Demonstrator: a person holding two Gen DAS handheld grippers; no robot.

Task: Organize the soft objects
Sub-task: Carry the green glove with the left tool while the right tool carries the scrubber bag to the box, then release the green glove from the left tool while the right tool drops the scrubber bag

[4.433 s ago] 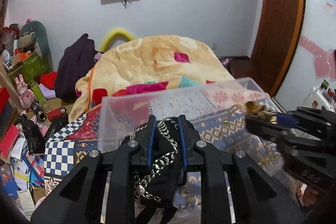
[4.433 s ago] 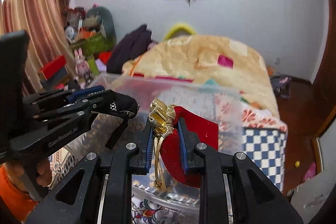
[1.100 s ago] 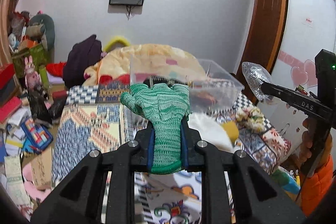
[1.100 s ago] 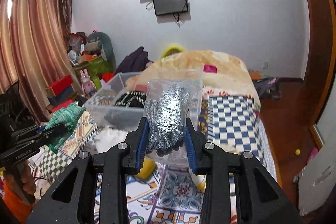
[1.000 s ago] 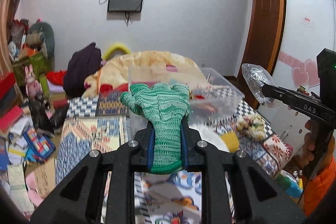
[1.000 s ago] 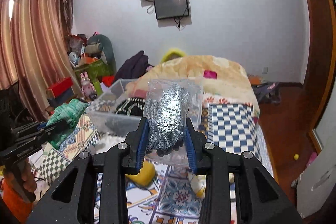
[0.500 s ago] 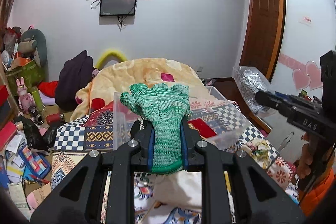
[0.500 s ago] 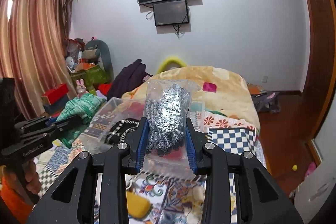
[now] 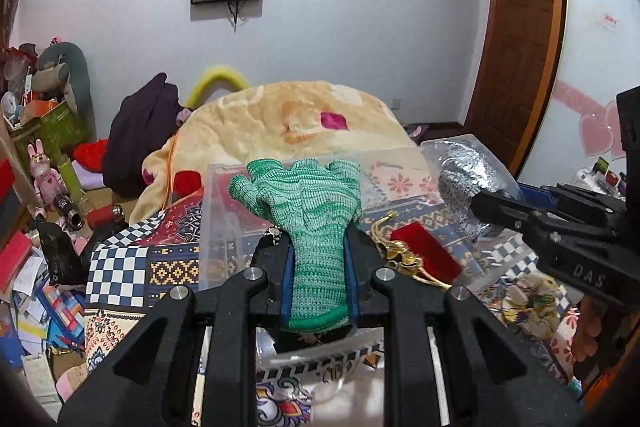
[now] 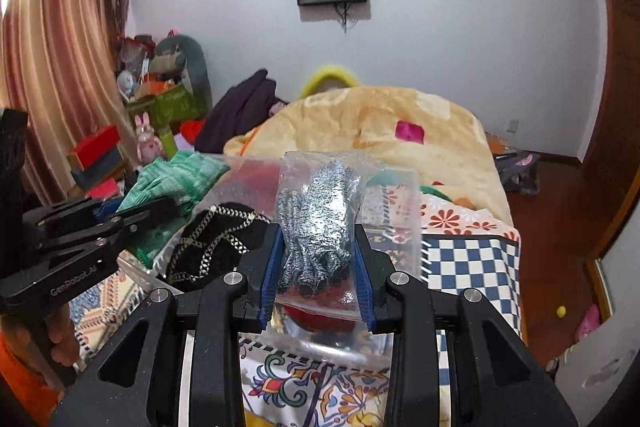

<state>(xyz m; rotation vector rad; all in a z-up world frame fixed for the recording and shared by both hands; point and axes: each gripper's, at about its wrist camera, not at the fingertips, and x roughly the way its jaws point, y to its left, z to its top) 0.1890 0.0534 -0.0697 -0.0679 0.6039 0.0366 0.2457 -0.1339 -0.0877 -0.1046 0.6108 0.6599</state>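
Observation:
My left gripper (image 9: 318, 259) is shut on a green knit glove (image 9: 308, 203) and holds it above the near edge of a clear plastic bin (image 9: 218, 227). My right gripper (image 10: 316, 267) is shut on a clear bag of grey speckled gloves (image 10: 320, 211), also over the bin (image 10: 396, 219). The bagged gloves also show at the right of the left wrist view (image 9: 466, 183), and the green glove at the left of the right wrist view (image 10: 172, 183). In the bin lie a red pouch with a gold tassel (image 9: 424, 255) and a black pouch with a chain (image 10: 216, 239).
The bin sits on a bed with a patterned quilt (image 9: 120, 275) and a heaped yellow blanket (image 9: 280, 123). A yellow-white scrunchie (image 9: 528, 303) lies right of the bin. Clutter and boxes (image 9: 36, 267) crowd the floor at left. A wooden door (image 9: 516, 39) stands at right.
Both grippers have moved forward with their gloves, from well back of the bin to over it. Four seconds ago they held the black and red pouches, which now lie in the bin.

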